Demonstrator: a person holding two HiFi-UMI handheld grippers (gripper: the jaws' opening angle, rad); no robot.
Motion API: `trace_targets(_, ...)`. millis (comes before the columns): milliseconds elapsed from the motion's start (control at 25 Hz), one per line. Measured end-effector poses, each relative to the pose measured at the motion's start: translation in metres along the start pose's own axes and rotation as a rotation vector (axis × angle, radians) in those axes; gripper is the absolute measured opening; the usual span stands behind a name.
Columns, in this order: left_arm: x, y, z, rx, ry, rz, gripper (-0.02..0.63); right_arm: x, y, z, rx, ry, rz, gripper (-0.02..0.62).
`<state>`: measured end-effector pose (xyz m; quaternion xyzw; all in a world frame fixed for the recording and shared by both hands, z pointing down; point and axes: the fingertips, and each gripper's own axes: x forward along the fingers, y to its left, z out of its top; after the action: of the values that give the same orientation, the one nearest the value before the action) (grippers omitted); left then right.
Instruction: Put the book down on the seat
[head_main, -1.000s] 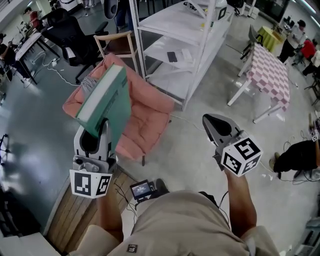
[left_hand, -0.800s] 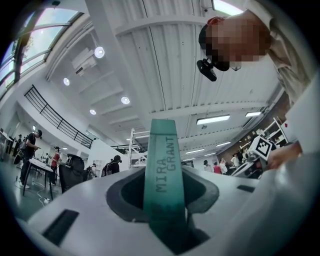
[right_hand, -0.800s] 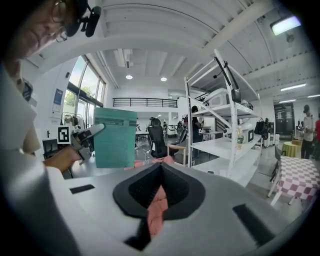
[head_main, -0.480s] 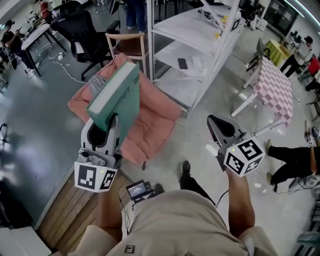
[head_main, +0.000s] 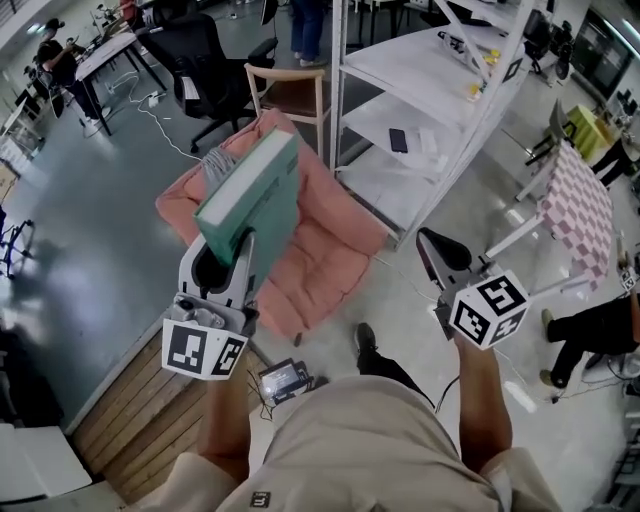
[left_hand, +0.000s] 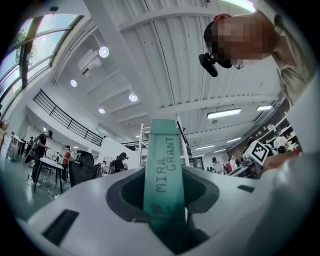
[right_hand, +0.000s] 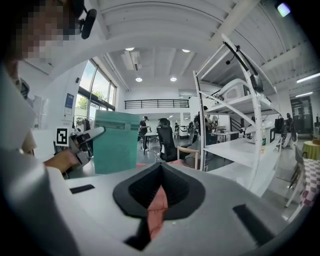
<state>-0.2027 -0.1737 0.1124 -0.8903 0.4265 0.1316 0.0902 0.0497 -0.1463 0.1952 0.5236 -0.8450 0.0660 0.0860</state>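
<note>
While clamped by its lower end in the left gripper (head_main: 232, 262), the book (head_main: 255, 195) sticks up and forward out of the jaws, tilted, over the pink seat (head_main: 325, 250) and clear of it. The spine faces that gripper's camera, lettered MIRA GRANT. Left forearm (head_main: 225, 420) reaches out, gripper angled slightly up. Right gripper (head_main: 432, 245) is held out level, well right of the book, jaws pressed together, nothing in them. Book: teal hard cover, thick white page block, rectangular. Seat: padded, quilted pink fabric. Grippers: smooth white shells, black jaw lining.
</note>
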Motion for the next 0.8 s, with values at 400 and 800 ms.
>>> trace_targets(400, 0.052, 0.003, -0.043, -0.022, 0.066, 0.029, 0.146, 0.025, -0.054, -0.016, 0.031, 0.042, 0.020, -0.008)
trace_targets(800, 0.087, 0.004, -0.080, -0.041, 0.119, 0.046, 0.146, 0.042, -0.093, -0.040, 0.072, 0.079, 0.026, -0.008)
